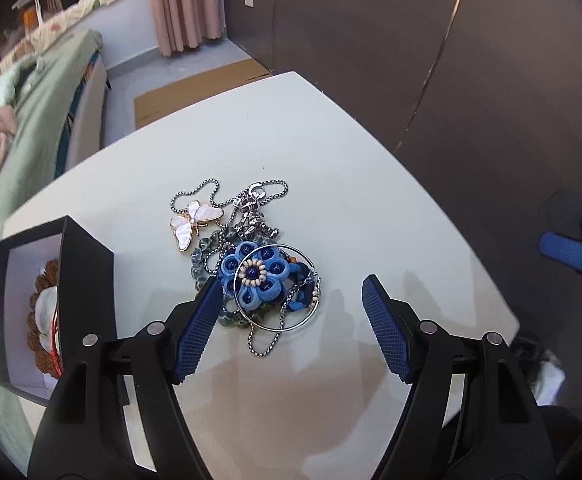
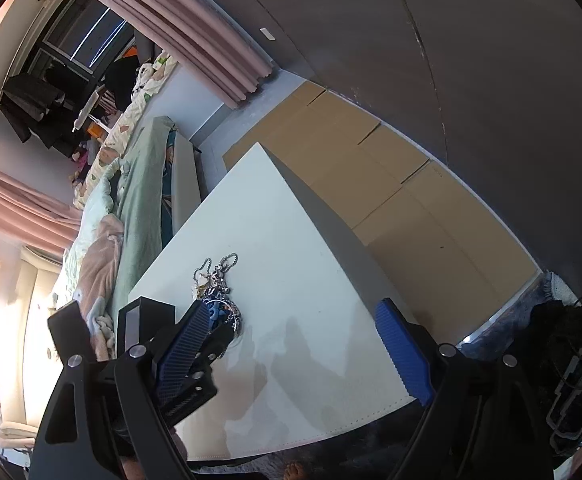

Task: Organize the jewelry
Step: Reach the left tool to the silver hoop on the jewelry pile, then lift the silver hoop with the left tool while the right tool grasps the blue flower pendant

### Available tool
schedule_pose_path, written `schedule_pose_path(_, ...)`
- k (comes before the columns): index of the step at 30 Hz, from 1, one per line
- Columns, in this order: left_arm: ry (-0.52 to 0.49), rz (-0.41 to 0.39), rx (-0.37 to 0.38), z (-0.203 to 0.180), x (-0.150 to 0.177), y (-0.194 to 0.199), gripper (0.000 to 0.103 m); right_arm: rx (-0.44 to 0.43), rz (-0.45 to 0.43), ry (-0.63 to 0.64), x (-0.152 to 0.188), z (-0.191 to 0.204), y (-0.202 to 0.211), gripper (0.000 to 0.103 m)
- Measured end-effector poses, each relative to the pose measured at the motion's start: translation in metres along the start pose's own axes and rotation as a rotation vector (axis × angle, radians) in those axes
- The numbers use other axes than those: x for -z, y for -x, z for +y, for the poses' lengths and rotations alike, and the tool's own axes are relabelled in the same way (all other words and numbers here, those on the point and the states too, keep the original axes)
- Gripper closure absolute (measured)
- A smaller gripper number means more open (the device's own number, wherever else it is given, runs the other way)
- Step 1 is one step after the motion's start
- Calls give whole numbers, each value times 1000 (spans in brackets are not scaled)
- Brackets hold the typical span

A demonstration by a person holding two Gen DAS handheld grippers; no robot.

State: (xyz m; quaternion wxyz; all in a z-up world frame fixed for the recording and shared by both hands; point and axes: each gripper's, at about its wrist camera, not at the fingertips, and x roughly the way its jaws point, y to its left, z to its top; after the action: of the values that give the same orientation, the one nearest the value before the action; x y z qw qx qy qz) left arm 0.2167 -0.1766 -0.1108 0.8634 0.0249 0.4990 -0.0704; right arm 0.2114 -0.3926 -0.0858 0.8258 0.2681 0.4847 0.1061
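A tangled jewelry pile lies on the white table [image 1: 331, 152]. It holds a blue flower piece [image 1: 255, 276], a silver hoop [image 1: 311, 312], a white butterfly pendant [image 1: 197, 220], silver chains and green glass beads. My left gripper [image 1: 291, 320] is open just above the pile's near edge, its left fingertip over the beads and the hoop between the fingers. My right gripper [image 2: 293, 348] is open over bare table to the right of the pile [image 2: 219, 300], holding nothing. One of its blue pads [image 1: 569, 256] shows at the far right.
An open black box [image 1: 87, 280] stands at the table's left edge with a brown bead bracelet [image 1: 47, 280] inside. Flat cardboard [image 2: 391, 184] lies on the floor beyond the table. A bed with green covers [image 2: 139, 200] runs along the left. A dark wall stands behind.
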Motion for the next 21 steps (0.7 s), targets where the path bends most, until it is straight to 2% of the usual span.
schedule_pose_path(3,-35,-7,-53,-6,2,-2,31,0,-5,-1,-1,1,1,19)
schedule_pose_path(6,-60,-1,-74,-12,5,-6,31,2,-5,-2,0,1,-1,19)
schedule_pose_path(8,-87,1,-101,-16,7,-8,41,3,-5,1,-1,1,-2,19)
schedule_pose_path(9,-93,6,-112,-17,7,-8,50,5,-3,2,-1,2,-2,19)
schedule_pose_path(10,-90,8,-114,-16,7,-7,52,6,-1,5,0,3,-3,19)
schedule_pose_path(15,-76,-13,-69,-6,5,7,53,16,8,20,2,7,-9,19)
schedule_pose_path(21,-18,-23,33,15,-3,26,53,13,17,28,2,12,-16,21)
